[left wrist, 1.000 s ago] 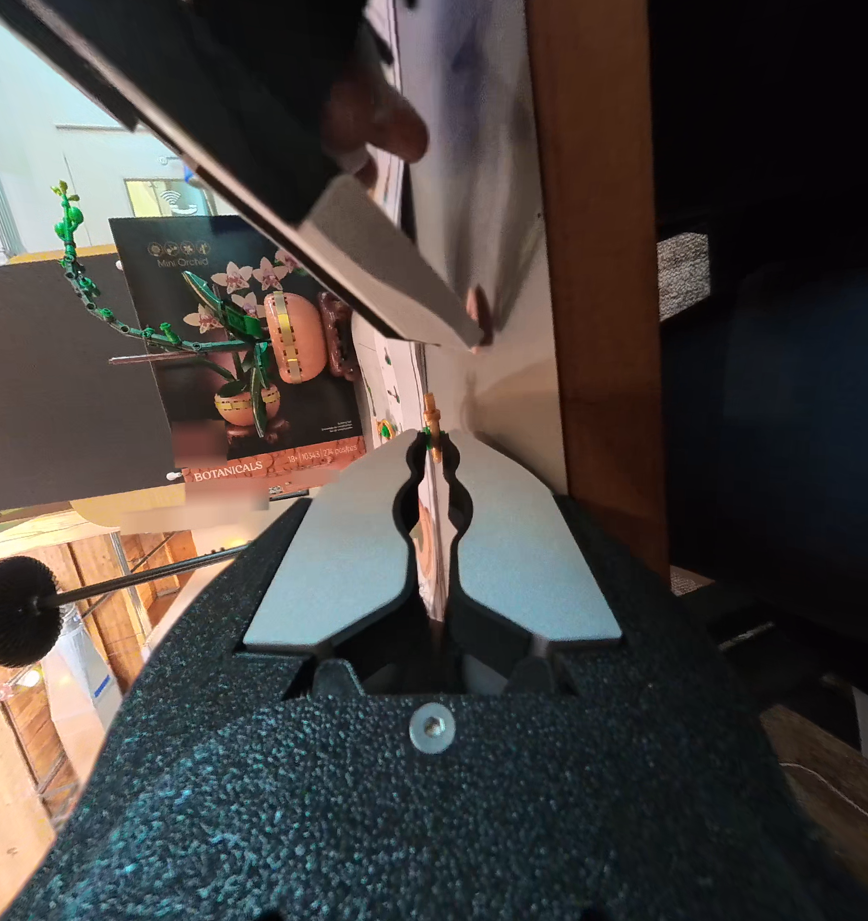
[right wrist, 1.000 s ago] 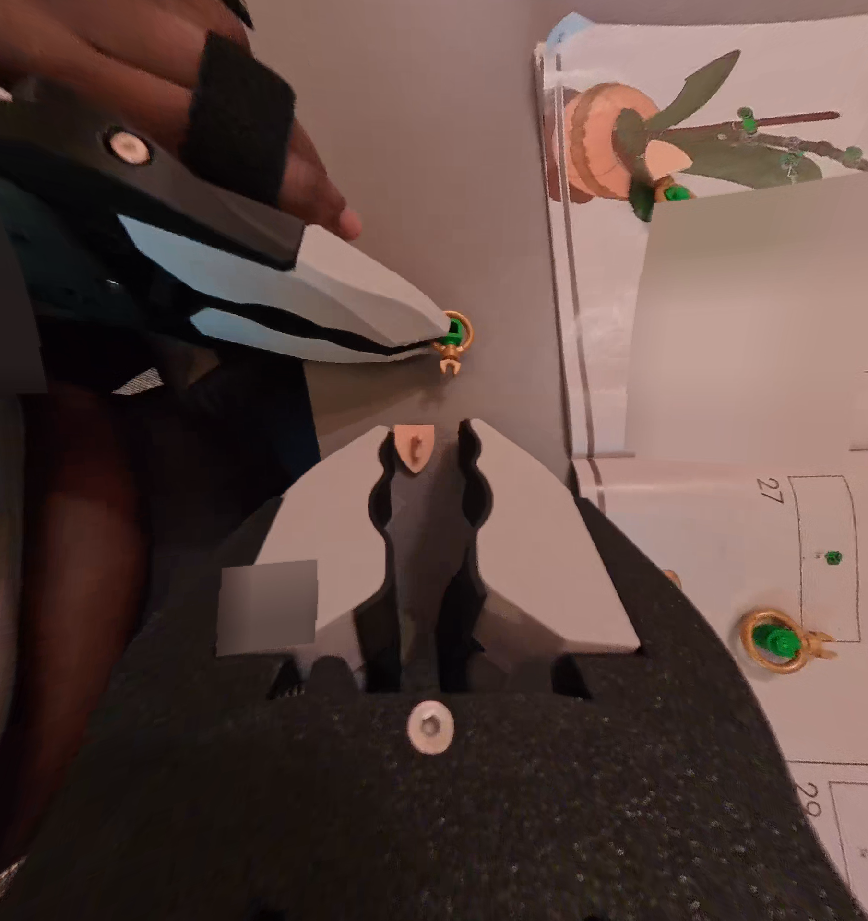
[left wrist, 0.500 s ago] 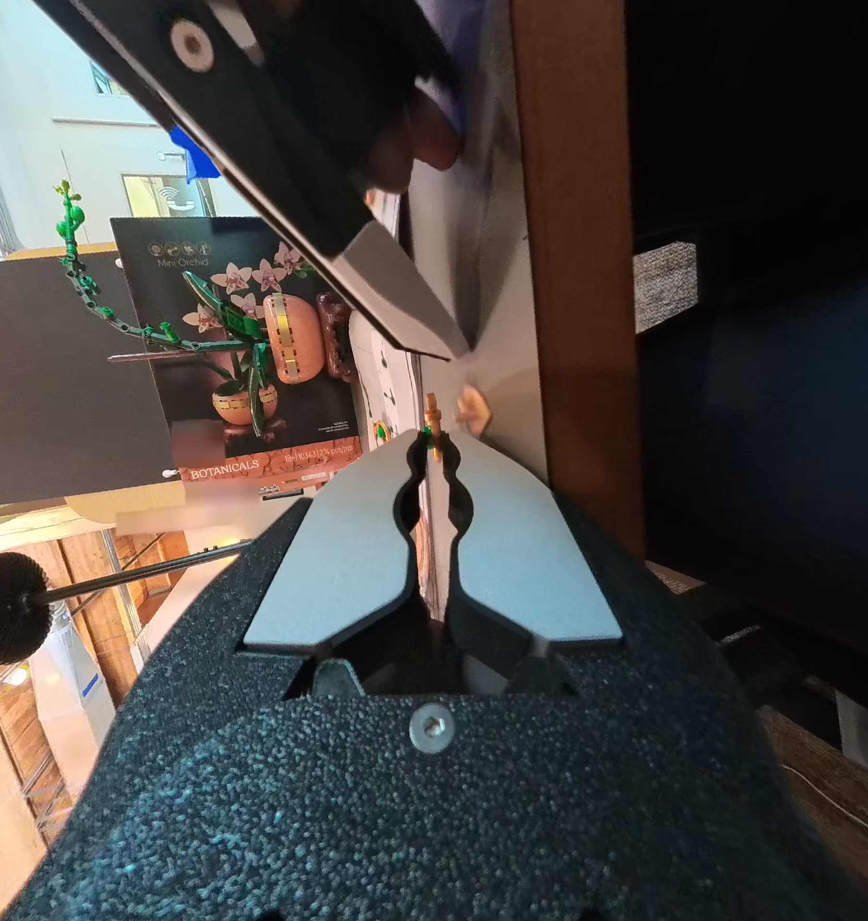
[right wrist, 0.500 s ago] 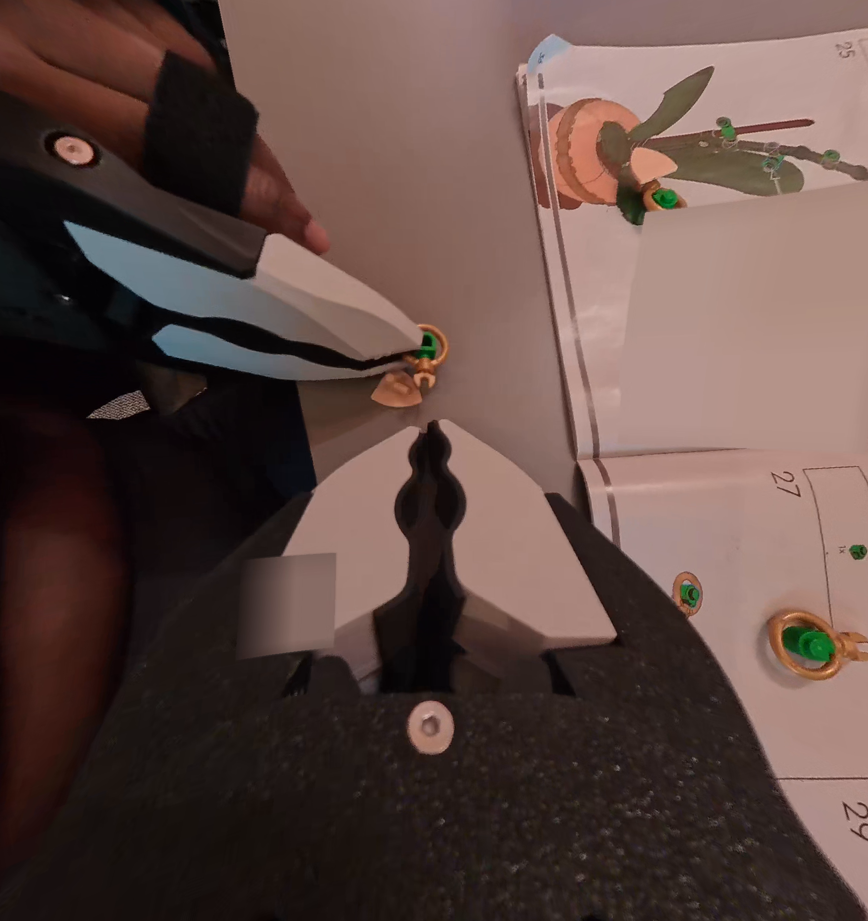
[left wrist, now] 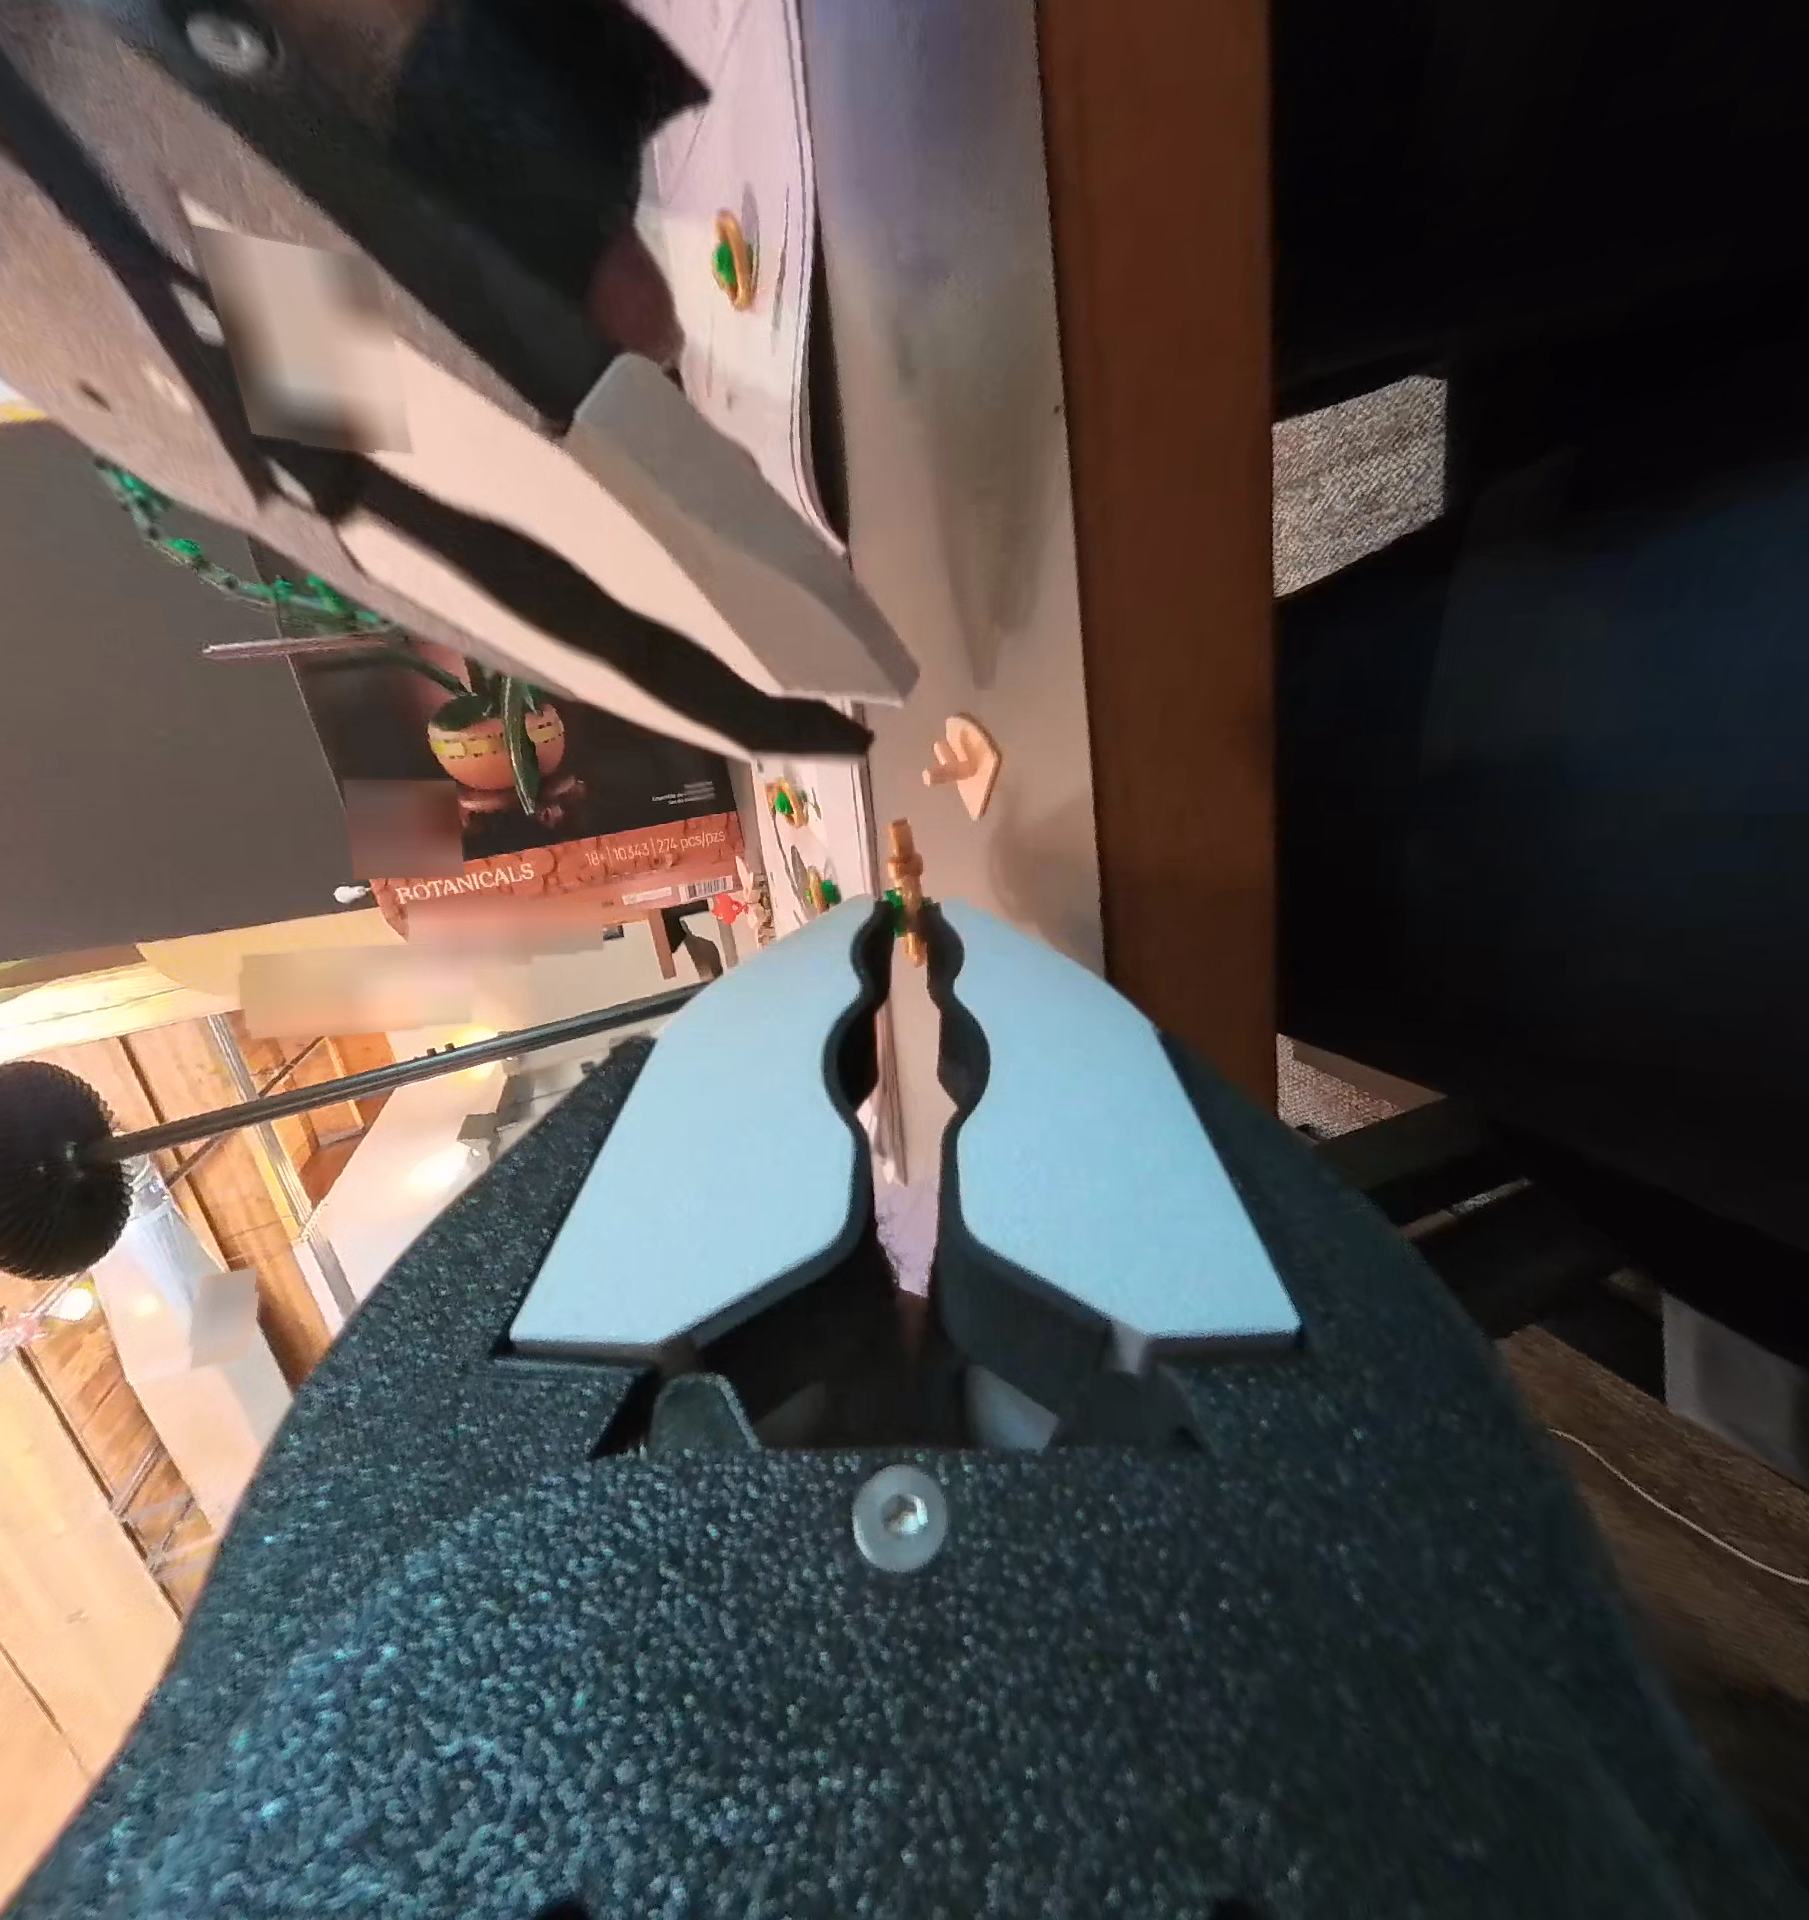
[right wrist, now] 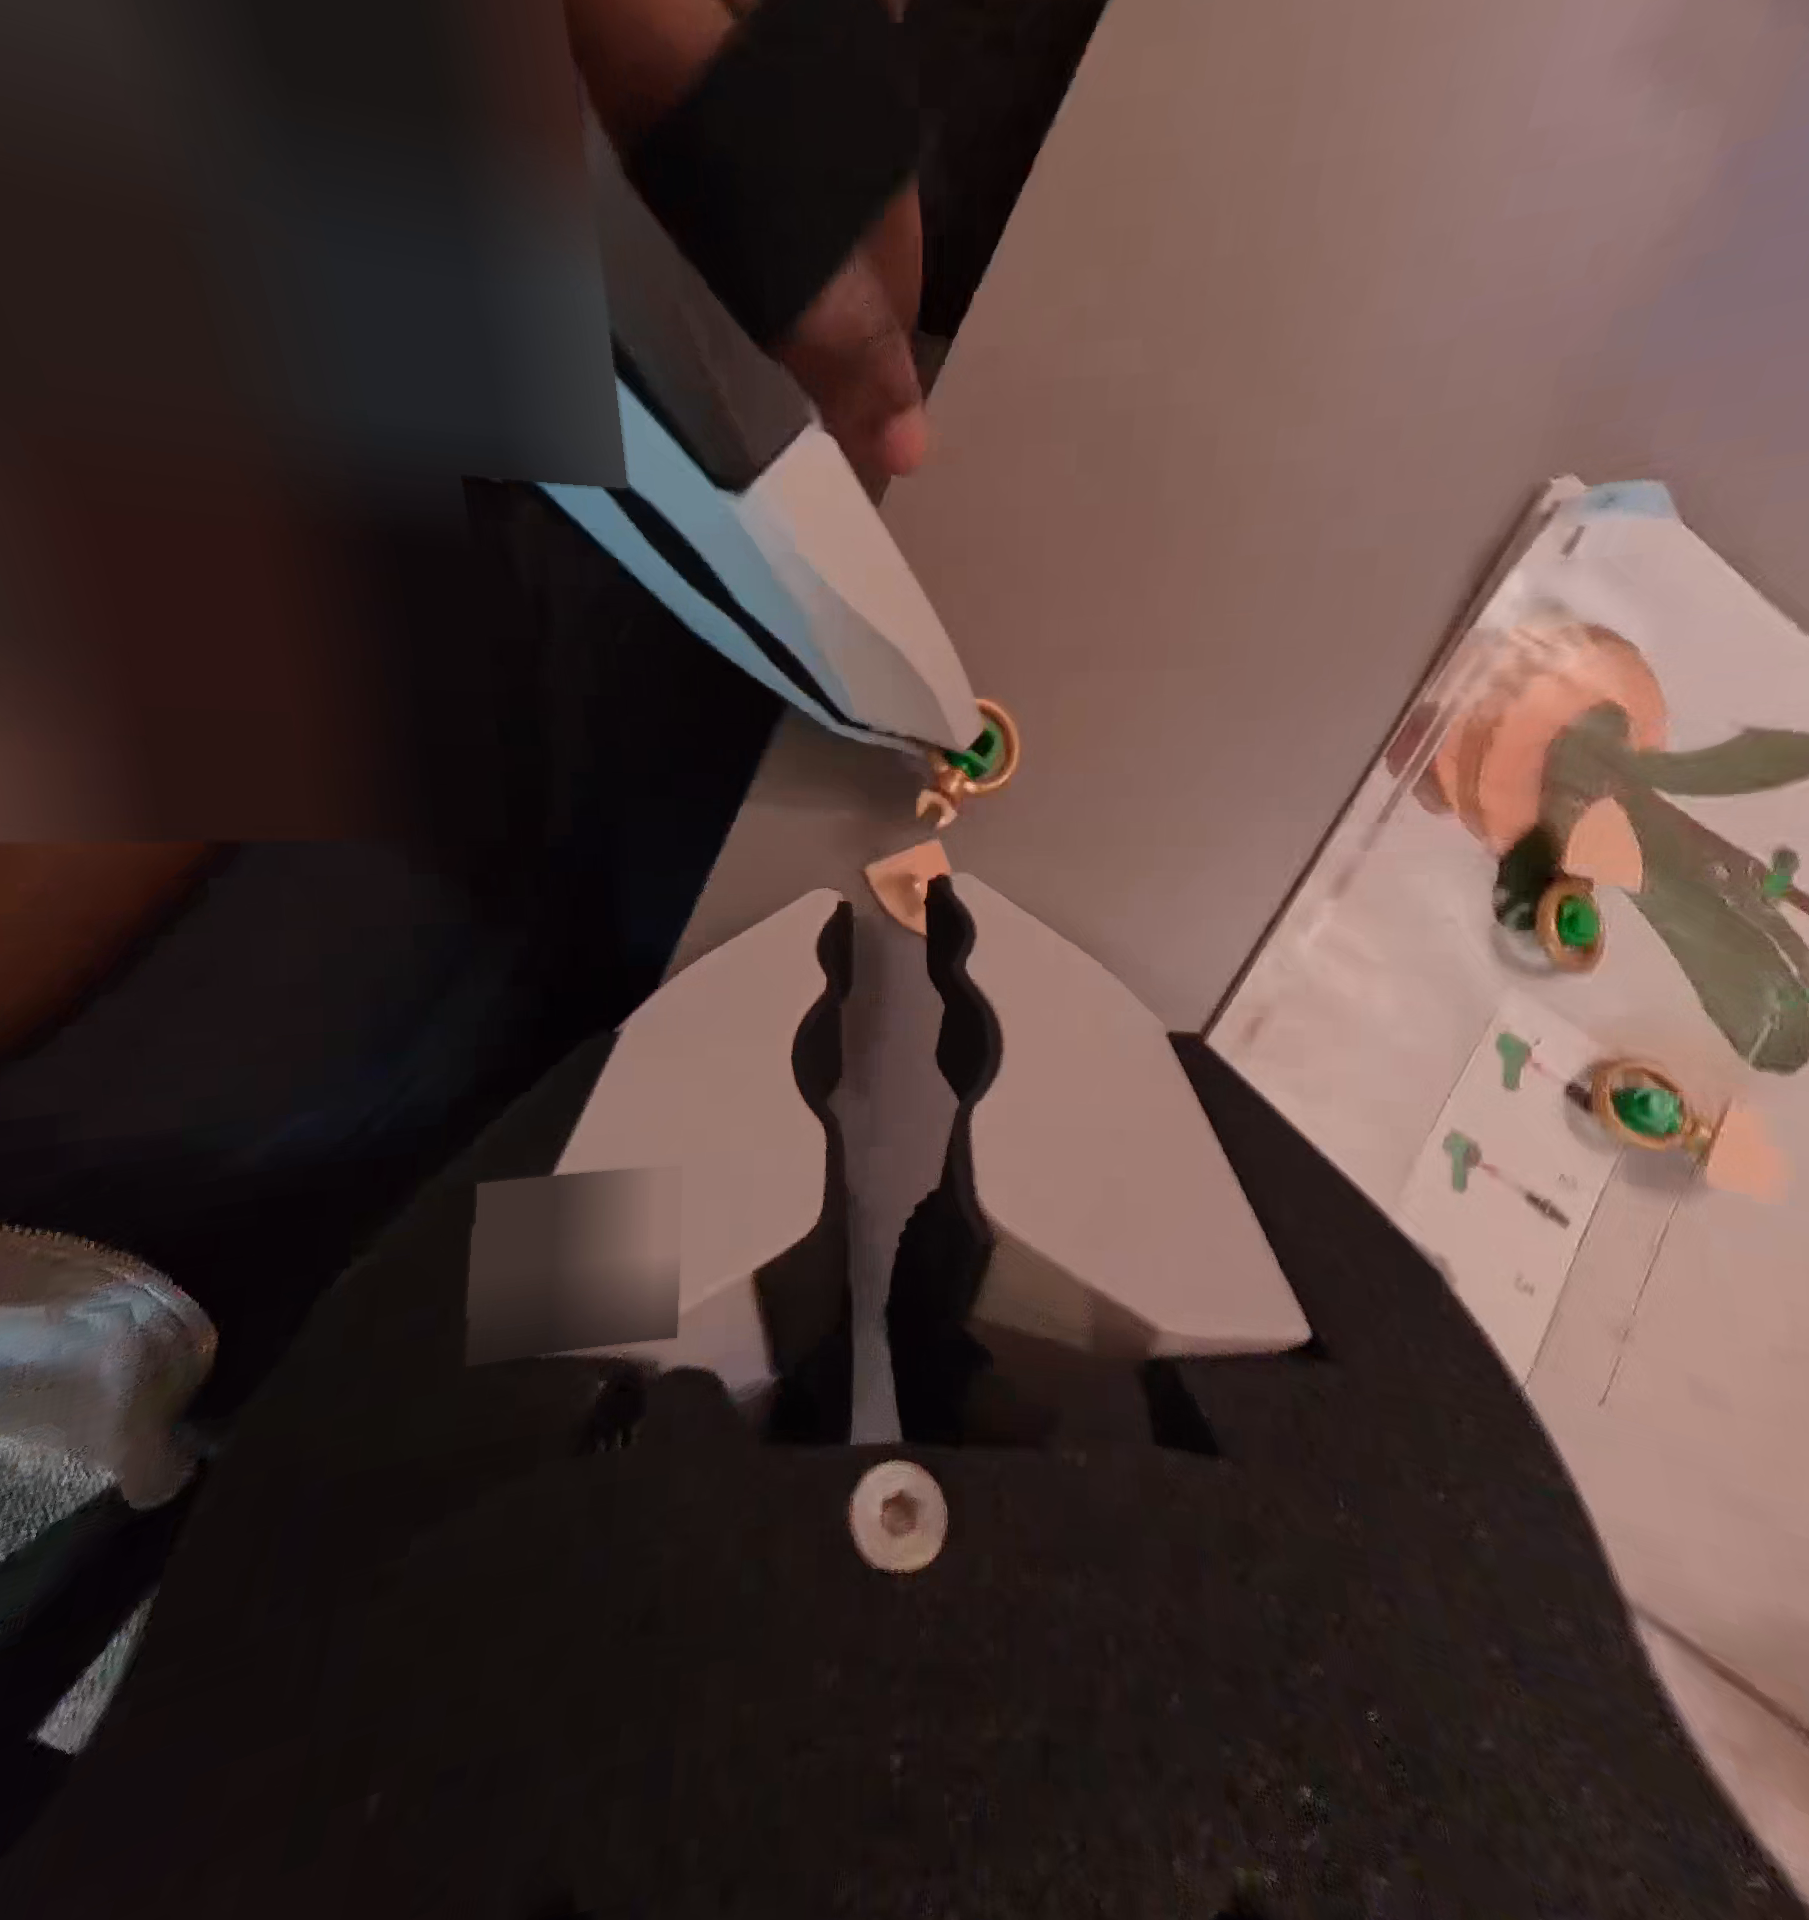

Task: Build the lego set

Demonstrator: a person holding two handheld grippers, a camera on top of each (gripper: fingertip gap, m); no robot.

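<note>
My left gripper is shut on a small gold ring piece with a green stud in it, held just above the grey table. It also shows in the right wrist view, with the gold ring at its tips. A peach petal piece lies loose on the table just beyond the ring. My right gripper is open, its tips right at the petal, not closed on it. In the left wrist view it reaches in from the upper left.
An open instruction booklet lies on the table to the right of my right gripper. The set's box stands behind. The table's wooden edge runs close by. A black round knob on a rod sticks out at the left.
The right gripper held the petal at its tips, shut with the petal lying loose on the table, and now is open and turned beside it. The left gripper keeps its hold on the ring.
</note>
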